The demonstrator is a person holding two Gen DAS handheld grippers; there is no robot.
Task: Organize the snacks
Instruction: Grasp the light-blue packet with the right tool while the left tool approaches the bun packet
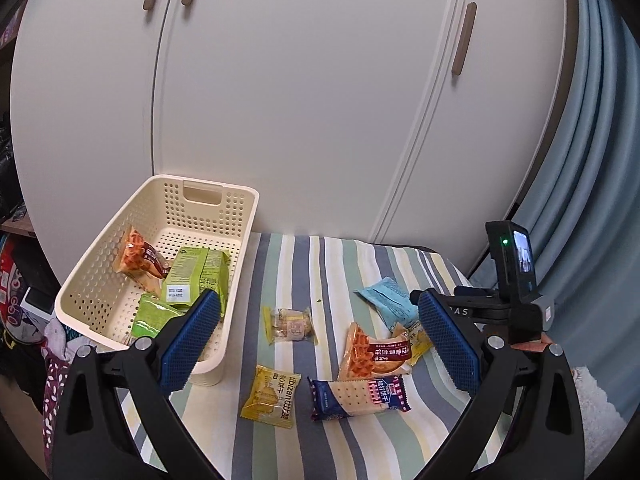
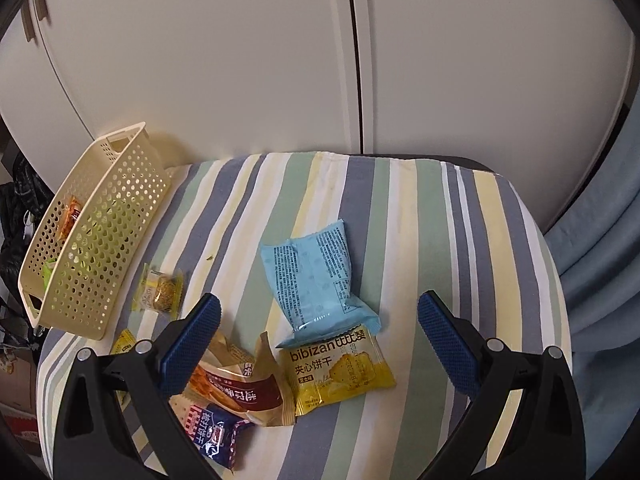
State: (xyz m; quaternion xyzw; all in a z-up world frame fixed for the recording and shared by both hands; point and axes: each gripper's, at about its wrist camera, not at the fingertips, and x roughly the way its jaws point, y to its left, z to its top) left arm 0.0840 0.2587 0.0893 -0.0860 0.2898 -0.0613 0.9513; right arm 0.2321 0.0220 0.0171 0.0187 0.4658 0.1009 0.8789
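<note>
A cream perforated basket (image 1: 236,200) stands at the left on a striped cloth (image 1: 304,264). It holds a waffle pack (image 1: 138,258) and two green packs (image 1: 196,276). Loose on the cloth lie a small clear pack (image 1: 290,324), a yellow bibizan pack (image 1: 270,396), a navy cracker pack (image 1: 360,398), a second waffle pack (image 1: 372,354) and a light blue pack (image 1: 390,304). My left gripper (image 1: 318,300) hovers open and empty above them. My right gripper (image 2: 319,302) is open too, over the light blue pack (image 2: 316,276) and another yellow bibizan pack (image 2: 340,368).
White wardrobe doors (image 1: 304,100) rise close behind the table. A blue curtain (image 1: 592,160) hangs at the right. Clutter and shelves (image 1: 16,280) sit left of the basket. The right gripper's camera body (image 1: 514,276) stands at the cloth's right edge in the left wrist view.
</note>
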